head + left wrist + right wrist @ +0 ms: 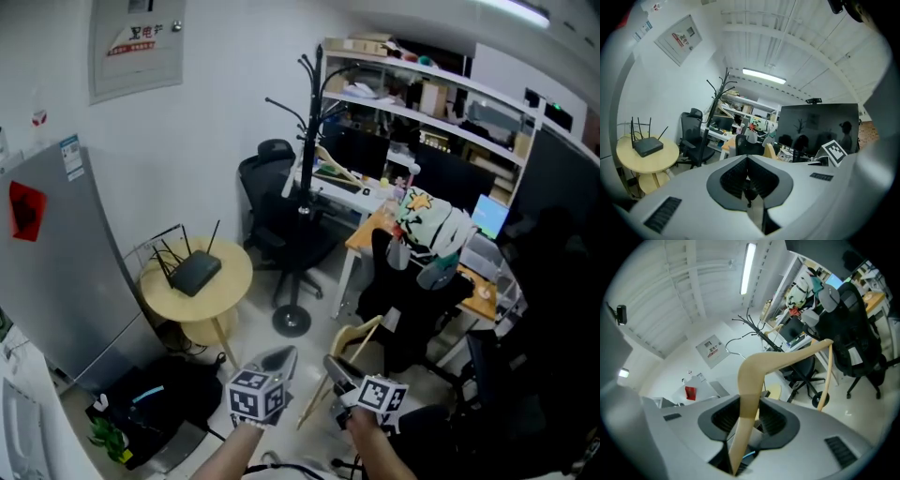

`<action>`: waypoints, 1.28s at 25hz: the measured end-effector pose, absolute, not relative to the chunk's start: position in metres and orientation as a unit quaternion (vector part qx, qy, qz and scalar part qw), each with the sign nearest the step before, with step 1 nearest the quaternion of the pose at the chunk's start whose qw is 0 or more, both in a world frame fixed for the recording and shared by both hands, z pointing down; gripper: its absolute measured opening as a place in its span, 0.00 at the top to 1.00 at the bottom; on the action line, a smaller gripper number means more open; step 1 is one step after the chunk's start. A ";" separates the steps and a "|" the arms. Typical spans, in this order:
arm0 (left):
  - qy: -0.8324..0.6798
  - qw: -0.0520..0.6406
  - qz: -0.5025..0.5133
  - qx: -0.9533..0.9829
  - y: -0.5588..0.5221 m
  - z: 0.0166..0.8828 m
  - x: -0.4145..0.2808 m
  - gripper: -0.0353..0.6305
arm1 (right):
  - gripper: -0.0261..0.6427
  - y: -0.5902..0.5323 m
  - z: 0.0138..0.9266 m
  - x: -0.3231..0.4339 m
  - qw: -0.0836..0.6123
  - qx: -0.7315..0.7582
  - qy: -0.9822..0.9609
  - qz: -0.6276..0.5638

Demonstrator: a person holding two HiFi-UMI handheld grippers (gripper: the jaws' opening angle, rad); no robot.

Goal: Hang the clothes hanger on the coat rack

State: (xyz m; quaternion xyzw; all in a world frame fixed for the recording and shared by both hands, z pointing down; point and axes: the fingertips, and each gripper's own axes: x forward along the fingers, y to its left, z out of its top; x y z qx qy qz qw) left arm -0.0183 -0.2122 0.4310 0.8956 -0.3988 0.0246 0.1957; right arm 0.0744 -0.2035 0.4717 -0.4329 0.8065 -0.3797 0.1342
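The black coat rack [314,141] stands on a round base in the middle of the room, its hooks bare; it also shows in the left gripper view [719,101] and the right gripper view [757,329]. A light wooden clothes hanger [754,376] with a thin metal hook is clamped by one arm between the jaws of my right gripper [749,401]. In the head view the hanger [354,339] sticks out low down from the right gripper [336,367], well short of the rack. My left gripper [279,358] is beside it, its jaws [747,158] shut with nothing between them.
A round wooden table [230,281] with a black router is left of the rack. A black office chair [277,220] stands behind the rack's pole. A grey cabinet [56,253] fills the left. Desks, shelves and a jacket-draped chair [412,300] crowd the right.
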 end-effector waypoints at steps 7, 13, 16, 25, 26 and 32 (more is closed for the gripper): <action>-0.389 0.197 0.023 0.900 -0.278 0.424 -0.048 0.97 | 0.76 -0.276 0.444 0.035 0.152 -0.389 0.824 -0.382; -0.390 0.208 0.021 0.897 -0.326 0.436 -0.051 0.97 | 0.76 -0.347 0.448 0.026 0.152 -0.372 0.828 -0.391; -0.398 0.208 0.024 0.893 -0.356 0.439 -0.051 0.97 | 0.76 -0.386 0.450 0.022 0.157 -0.360 0.832 -0.393; -0.428 0.208 0.024 0.879 -0.473 0.435 -0.034 0.97 | 0.75 -0.513 0.455 0.036 0.162 -0.352 0.823 -0.417; -0.430 0.208 0.022 0.878 -0.486 0.433 -0.031 0.97 | 0.76 -0.527 0.454 0.040 0.161 -0.351 0.823 -0.416; -0.442 0.204 0.017 0.873 -0.559 0.428 -0.010 0.97 | 0.75 -0.606 0.446 0.070 0.162 -0.357 0.828 -0.400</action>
